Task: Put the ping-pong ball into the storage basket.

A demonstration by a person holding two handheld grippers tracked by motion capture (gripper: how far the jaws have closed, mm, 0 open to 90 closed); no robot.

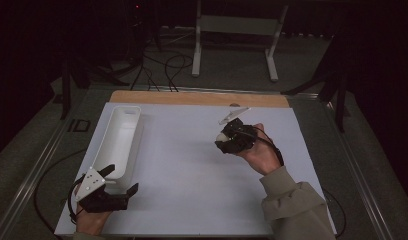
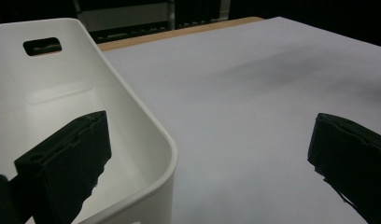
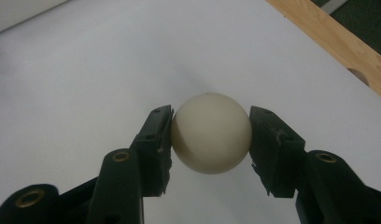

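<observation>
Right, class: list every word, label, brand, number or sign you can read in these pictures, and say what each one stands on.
None can be read.
White ball: plain, no print showing.
White bin: plain, no label.
White table sheet: blank.
Left hand-held gripper and right hand-held gripper: no marking legible.
Small dark item beside the table: too small and dark to tell.

**Dim room, lit sheet**

The high view is dark: the upper frame and both side edges sink into near black, and the white sheet [image 1: 192,165] is the one bright area, evenly lit from above. Detail there is soft and slightly grainy. In the left gripper view a broad soft shadow crosses the upper right, and the jaws at the bottom corners are blurred. In the right gripper view the ball [image 3: 211,133] is sharp, evenly lit, without glare; the top corners look softer.
</observation>
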